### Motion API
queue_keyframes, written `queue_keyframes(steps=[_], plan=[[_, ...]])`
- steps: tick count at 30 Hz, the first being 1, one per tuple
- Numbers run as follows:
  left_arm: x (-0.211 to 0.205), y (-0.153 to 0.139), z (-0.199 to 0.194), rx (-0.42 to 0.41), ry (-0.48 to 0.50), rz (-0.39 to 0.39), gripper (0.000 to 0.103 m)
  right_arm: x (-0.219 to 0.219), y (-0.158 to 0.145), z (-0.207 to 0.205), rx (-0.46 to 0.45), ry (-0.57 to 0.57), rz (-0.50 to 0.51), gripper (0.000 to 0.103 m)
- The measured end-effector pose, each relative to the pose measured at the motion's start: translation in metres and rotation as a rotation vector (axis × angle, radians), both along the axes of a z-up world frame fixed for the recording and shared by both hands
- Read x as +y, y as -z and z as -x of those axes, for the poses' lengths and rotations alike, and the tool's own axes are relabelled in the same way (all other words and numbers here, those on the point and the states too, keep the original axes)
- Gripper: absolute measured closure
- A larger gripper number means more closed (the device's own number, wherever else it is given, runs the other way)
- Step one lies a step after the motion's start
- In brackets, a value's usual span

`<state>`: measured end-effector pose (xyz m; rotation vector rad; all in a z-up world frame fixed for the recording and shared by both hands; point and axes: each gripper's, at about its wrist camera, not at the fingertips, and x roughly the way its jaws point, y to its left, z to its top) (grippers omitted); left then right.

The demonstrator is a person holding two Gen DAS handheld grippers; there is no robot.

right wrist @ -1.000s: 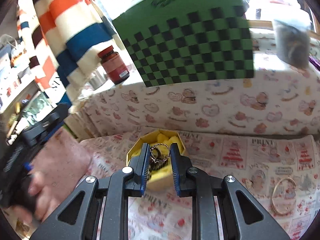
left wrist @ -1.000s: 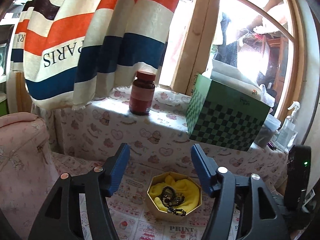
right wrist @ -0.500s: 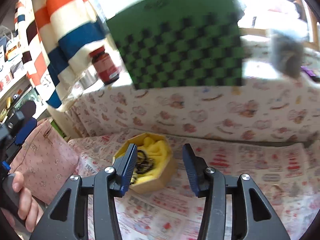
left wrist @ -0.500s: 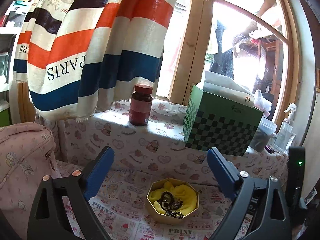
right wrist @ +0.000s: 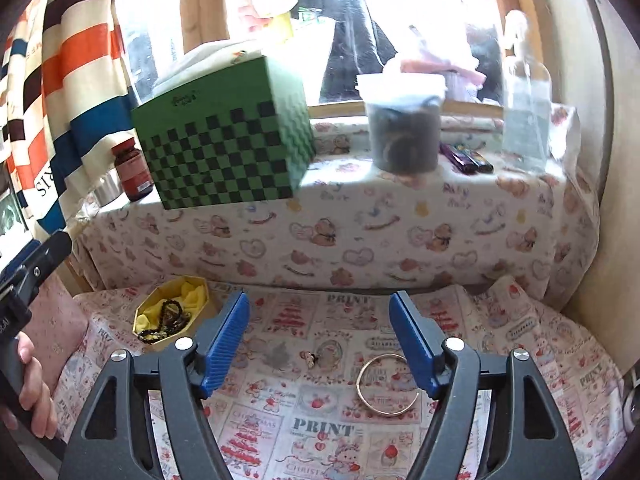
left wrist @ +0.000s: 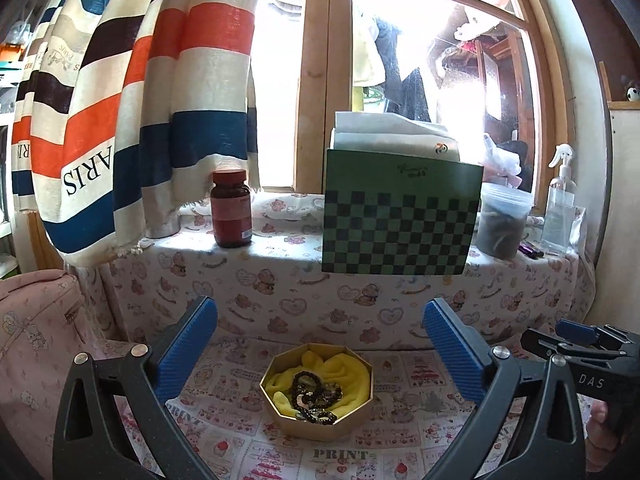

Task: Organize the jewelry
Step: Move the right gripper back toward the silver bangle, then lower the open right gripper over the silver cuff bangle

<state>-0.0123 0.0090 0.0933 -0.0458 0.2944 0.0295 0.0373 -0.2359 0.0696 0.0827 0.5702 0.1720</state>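
The left hand-held gripper (left wrist: 320,348) stands with its blue pads (left wrist: 186,354) spread wide and nothing between them. Straight ahead of it and a little below, framed in the gap between the fingers, sits the octagonal box (left wrist: 317,390) on the printed tabletop (left wrist: 240,452). The box is lined with yellow cloth (left wrist: 344,372), and a tangle of dark beaded jewelry (left wrist: 316,394) lies on that cloth, one strand draped toward the near rim. Beyond the box, on the covered ledge, a red-brown bottle (left wrist: 231,209) stands ahead and to the left, and a green checkered box (left wrist: 400,224) ahead and to the right. At the far right edge of this view part of the other tool shows.

The right hand-held gripper (right wrist: 320,340) is likewise wide open and grips nothing. Just ahead of its right finger, a thin gold bangle (right wrist: 387,384) lies flat on the tabletop, its open ends toward the right; the finger's pad overlaps its upper right edge in this view, and whether they touch cannot be told. Between the fingers, slightly left of the bangle and apart from it, rests a small earring-like piece (right wrist: 309,357), too small to make out in detail. The octagonal box lies ahead and well to the left of the left finger, clearly apart from the bangle. Further left, a hand (right wrist: 30,392) clasps the handle of the other tool.
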Motion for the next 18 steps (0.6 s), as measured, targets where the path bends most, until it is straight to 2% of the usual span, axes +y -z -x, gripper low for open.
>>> queue_keyframes(steps=[7, 11, 15, 18], plan=[[-0.019, 0.023, -0.015, 0.070, 0.043, -0.005, 0.001, -0.024, 0.015, -0.012, 0.086, 0.056, -0.002, 0.028], [-0.015, 0.032, -0.023, 0.134, 0.067, 0.073, 0.001, -0.029, 0.024, -0.023, 0.171, 0.042, 0.031, 0.028], [-0.010, 0.034, -0.025, 0.121, 0.018, 0.058, 0.001, -0.028, 0.041, -0.035, 0.265, -0.013, 0.071, 0.028], [-0.002, 0.033, -0.027, 0.122, 0.004, 0.073, 0.001, -0.028, 0.053, -0.044, 0.286, -0.023, 0.091, 0.028]])
